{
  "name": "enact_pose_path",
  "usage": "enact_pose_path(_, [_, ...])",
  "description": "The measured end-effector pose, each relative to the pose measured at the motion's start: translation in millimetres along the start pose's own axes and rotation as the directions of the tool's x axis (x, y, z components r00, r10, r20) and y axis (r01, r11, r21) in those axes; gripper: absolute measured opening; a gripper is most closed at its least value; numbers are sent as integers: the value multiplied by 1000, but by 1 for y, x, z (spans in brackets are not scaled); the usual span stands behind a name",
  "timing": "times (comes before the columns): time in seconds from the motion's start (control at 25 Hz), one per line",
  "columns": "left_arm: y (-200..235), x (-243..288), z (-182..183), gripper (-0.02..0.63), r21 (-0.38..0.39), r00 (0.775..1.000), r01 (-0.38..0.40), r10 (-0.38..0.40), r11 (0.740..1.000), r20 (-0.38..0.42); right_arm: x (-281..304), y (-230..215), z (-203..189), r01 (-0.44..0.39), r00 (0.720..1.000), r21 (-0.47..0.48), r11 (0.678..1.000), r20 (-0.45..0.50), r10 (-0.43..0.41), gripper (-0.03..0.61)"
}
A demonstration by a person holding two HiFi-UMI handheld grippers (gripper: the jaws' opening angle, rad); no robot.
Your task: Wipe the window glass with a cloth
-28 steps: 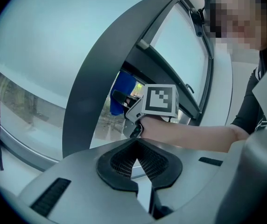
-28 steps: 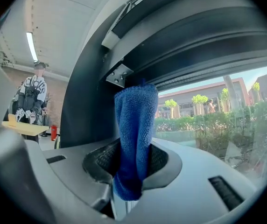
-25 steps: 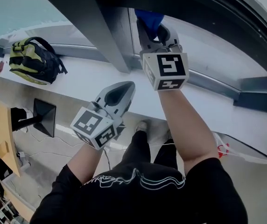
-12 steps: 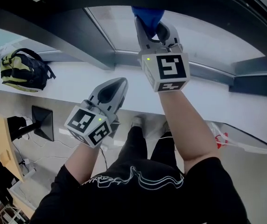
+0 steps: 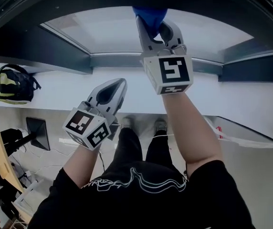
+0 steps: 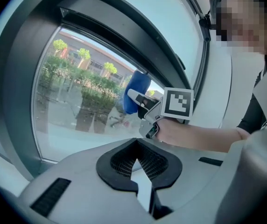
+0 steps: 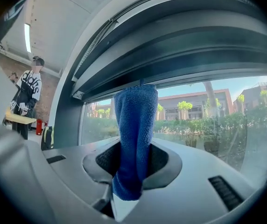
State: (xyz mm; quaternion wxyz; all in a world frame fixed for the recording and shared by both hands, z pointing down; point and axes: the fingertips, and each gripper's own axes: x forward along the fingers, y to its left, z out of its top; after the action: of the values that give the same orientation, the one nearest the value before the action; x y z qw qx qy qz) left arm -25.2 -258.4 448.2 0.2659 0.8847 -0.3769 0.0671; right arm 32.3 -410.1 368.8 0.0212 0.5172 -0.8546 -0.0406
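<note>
My right gripper (image 5: 152, 25) is raised to the window glass (image 5: 112, 30) and is shut on a blue cloth (image 5: 149, 14). In the right gripper view the blue cloth (image 7: 134, 139) stands up between the jaws and its top end meets the window glass (image 7: 208, 111) near the dark upper frame. My left gripper (image 5: 113, 90) hangs lower and to the left, over the white sill (image 5: 55, 92), shut with nothing in it. From the left gripper view the right gripper (image 6: 145, 108) and the cloth (image 6: 136, 91) show against the pane.
Dark window frame bars (image 5: 46, 46) run left and above the pane. A yellow-and-black backpack (image 5: 8, 84) lies on the sill at the far left. A person (image 7: 25, 99) stands in the room behind. A black stand (image 5: 36, 132) sits on the floor below.
The head view has shifted, so the pane now sits centred and the backpack lies farther left. The right gripper stays on the glass with the cloth; the left has drifted slightly up.
</note>
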Motion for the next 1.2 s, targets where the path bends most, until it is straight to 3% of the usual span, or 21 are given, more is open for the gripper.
enact_pose_path(0.2, [-47, 48, -11, 5, 1, 999, 27, -27, 1000, -21, -44, -69, -1, 57, 998, 36, 998, 16, -58, 94])
enact_pose_path(0.68, [-153, 151, -42, 5, 30, 991, 108, -105, 994, -84, -154, -250, -28, 231, 973, -15, 973, 2, -231, 94])
enact_pose_path(0.96, [-200, 181, -48, 5, 76, 984, 146, -136, 986, -119, -217, -349, -25, 369, 929, -25, 929, 20, -369, 94])
enact_pose_path(1.2, [-211, 191, -62, 5, 63, 983, 147, -138, 987, -124, -252, -410, -32, 509, 861, 25, 860, 5, -509, 94])
